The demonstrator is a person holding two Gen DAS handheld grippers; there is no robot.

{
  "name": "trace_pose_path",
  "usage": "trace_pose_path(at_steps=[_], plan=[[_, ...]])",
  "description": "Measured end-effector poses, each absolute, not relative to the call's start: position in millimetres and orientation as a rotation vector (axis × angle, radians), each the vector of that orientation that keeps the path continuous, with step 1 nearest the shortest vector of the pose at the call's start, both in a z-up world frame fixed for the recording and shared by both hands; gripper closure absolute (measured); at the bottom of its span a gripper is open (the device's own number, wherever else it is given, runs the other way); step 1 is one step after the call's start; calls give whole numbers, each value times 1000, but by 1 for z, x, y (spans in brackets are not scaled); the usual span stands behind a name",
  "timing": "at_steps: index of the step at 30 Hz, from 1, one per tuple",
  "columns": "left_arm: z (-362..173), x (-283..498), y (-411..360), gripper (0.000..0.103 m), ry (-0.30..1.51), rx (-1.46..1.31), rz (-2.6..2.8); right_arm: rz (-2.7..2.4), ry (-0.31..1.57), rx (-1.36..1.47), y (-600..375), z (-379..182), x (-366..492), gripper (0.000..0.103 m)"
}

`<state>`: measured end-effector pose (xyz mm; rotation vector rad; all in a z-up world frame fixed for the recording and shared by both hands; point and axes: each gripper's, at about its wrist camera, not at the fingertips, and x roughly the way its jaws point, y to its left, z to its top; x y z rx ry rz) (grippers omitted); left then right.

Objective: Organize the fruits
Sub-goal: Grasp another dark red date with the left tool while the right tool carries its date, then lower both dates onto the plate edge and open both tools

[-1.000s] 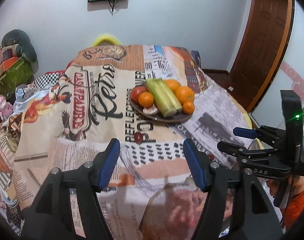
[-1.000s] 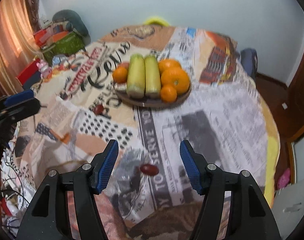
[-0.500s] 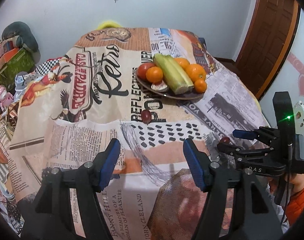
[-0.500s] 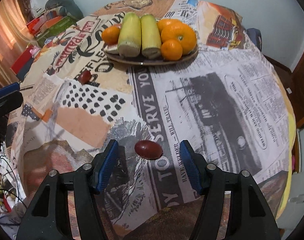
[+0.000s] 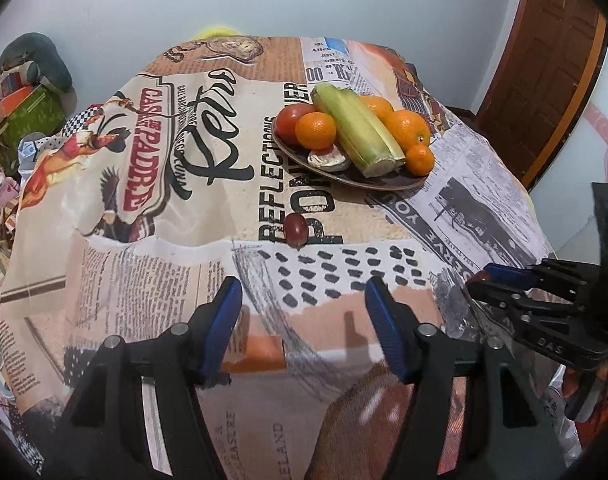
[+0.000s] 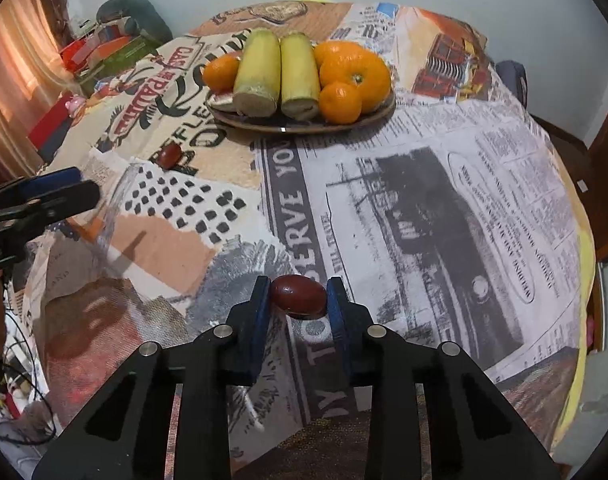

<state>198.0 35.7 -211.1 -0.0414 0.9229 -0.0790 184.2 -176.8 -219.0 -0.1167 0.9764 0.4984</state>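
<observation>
Newsprint-patterned cloth covers the round table (image 6: 444, 208) I'm working over, with a pale wall and a brown door (image 5: 552, 60) behind it. At the far middle sits a plate (image 6: 304, 126) piled with oranges (image 6: 356, 70), two pale green corn cobs (image 6: 279, 74) and a tomato (image 5: 289, 120).

My right gripper (image 6: 299, 300) has just been closing and now clamps a small dark red fruit (image 6: 299, 295) between its blue pads, low over the near part of the table. From the left wrist view that gripper shows at the right edge, with a sliver of the red fruit at its tips.

My left gripper (image 5: 299, 320) is open with nothing between its pads, though its jaws have just narrowed slightly. It hangs over the near left part of the cloth. A second dark red fruit (image 5: 295, 229) lies on the cloth beyond it, between the gripper and the plate, well clear of both.
</observation>
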Motion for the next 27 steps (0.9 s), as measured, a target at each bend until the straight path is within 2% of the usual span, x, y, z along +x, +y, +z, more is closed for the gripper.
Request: trace_pose_path(at_steps=[4,10,22,25,27], plan=[[-216,212,36,49,933,-42,-84,505,931,-124,-174,-205,189,77],[-226,238,36,65,962,-44,-102,502,869,-133,-169,-190,200,77],[-254,277,40,72,996,-57,-84,516,863,-88,-167,-195,227,77],[-255,280,41,82,989,-53,-83,517,868,-72,-167,-199,234,77],[-256,280,43,84,983,-66,-89,521,870,-62,-167,-200,237,77]])
